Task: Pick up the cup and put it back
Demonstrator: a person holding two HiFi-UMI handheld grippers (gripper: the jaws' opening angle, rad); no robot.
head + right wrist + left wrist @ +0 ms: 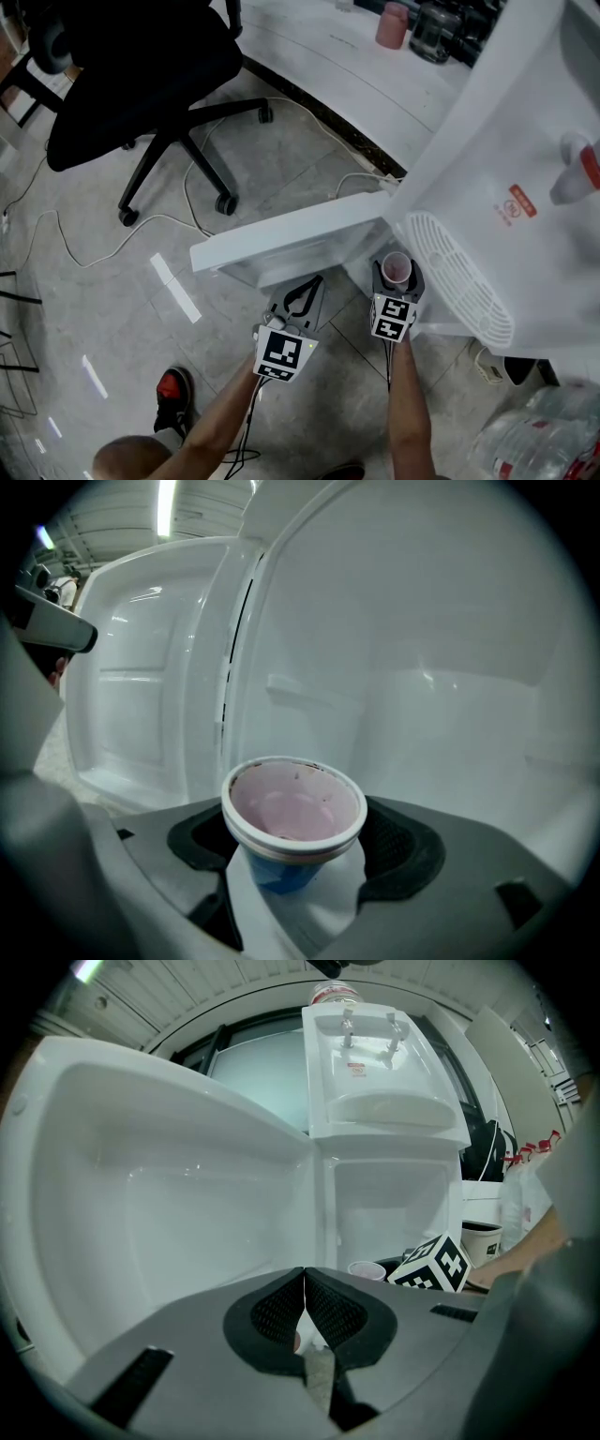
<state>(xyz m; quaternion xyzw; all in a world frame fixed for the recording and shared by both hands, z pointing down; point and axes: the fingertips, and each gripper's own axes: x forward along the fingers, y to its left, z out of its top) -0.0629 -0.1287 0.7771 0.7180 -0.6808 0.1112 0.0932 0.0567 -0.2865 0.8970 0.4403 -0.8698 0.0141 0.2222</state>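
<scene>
The water dispenser [506,141] has its lower cabinet door [281,234] swung open, and the paper cup [292,813] is at the mouth of that compartment. I think it should go in upright and slowly. The right gripper [295,855] clamps the cup below its rim, while the left gripper [305,1312] is closed on nothing.
</scene>
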